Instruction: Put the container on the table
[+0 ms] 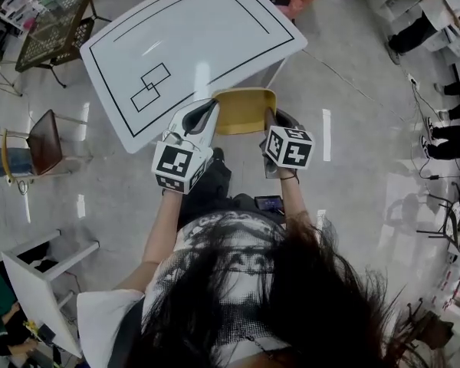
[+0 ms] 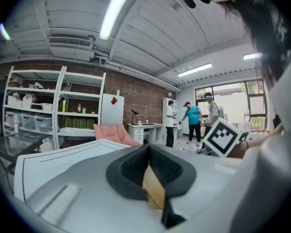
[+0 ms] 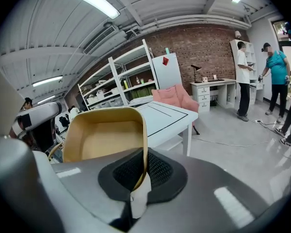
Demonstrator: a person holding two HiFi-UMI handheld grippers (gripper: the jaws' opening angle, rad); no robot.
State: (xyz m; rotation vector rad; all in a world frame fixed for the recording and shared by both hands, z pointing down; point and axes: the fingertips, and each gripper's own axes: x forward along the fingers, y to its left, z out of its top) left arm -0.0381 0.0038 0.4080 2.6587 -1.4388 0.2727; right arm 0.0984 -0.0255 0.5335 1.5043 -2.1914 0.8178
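A person holds the tan container [image 1: 244, 111] up in the air with two grippers. It is right at the near edge of the white surface [image 1: 215, 29] and does not sit on it. Below it, in front of the surface, is the shiny grey floor [image 1: 353, 90].

The left gripper [image 1: 203, 113] has its jaws clenched on the left wall of the container. In the left gripper view only a thin tan strip of the container [image 2: 153, 188] shows, pinched tight between the dark jaws of the left gripper [image 2: 151, 171].

The right gripper [image 1: 274, 121] has its jaws clenched on the right wall. In the right gripper view the thin wall of the container [image 3: 104, 140] runs straight down into the right gripper [image 3: 143, 174], and you can look into the open, empty box.

The surface [image 3: 165, 115] has black lines [image 1: 149, 87] drawn on it. A pink chair [image 3: 177, 97] stands behind the surface. White shelves [image 3: 121, 86] stand farther back behind the surface, by a brick wall [image 3: 203, 45].
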